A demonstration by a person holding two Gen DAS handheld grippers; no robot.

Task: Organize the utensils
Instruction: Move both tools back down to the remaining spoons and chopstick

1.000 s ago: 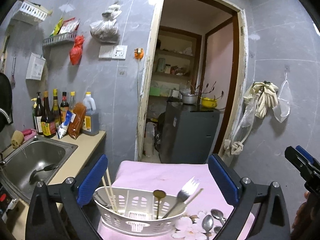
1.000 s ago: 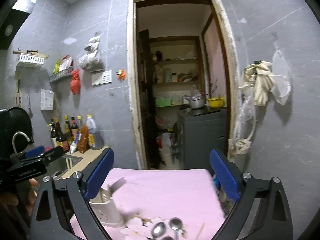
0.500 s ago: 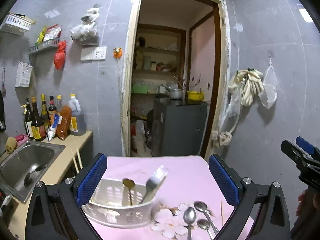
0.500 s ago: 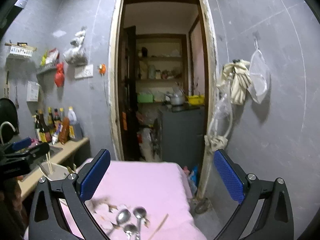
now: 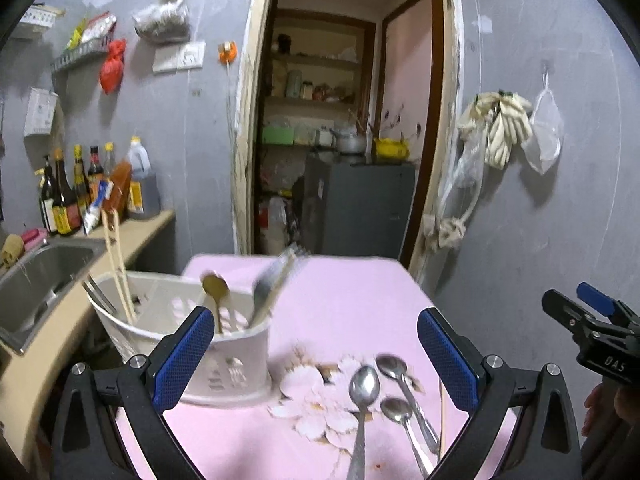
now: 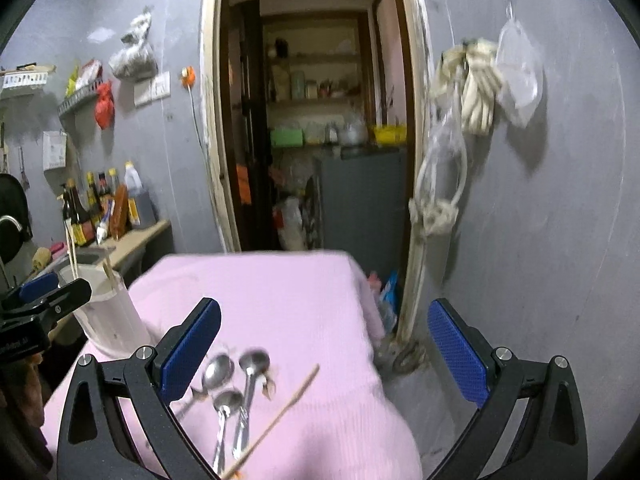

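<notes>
A white slotted utensil basket (image 5: 224,356) stands at the left of the pink cloth (image 5: 344,300). It holds chopsticks (image 5: 116,256), a brass spoon (image 5: 216,288) and a fork (image 5: 276,276). Three steel spoons (image 5: 364,384) and one loose chopstick (image 5: 441,412) lie on the cloth to its right. My left gripper (image 5: 316,352) is open and empty, above the basket and spoons. My right gripper (image 6: 324,344) is open and empty, above the spoons (image 6: 224,400) and chopstick (image 6: 280,412). The basket (image 6: 108,312) stands at its left.
A steel sink (image 5: 36,276) and counter with sauce bottles (image 5: 72,196) are at the left. An open doorway (image 5: 344,140) with a grey cabinet (image 5: 360,208) is behind the table. Bags and gloves (image 5: 500,128) hang on the right wall.
Both grippers have swung right and tilted downward; the spoons and loose chopstick now show more fully in both views. The basket has shifted left in the left wrist view. Nothing was grasped.
</notes>
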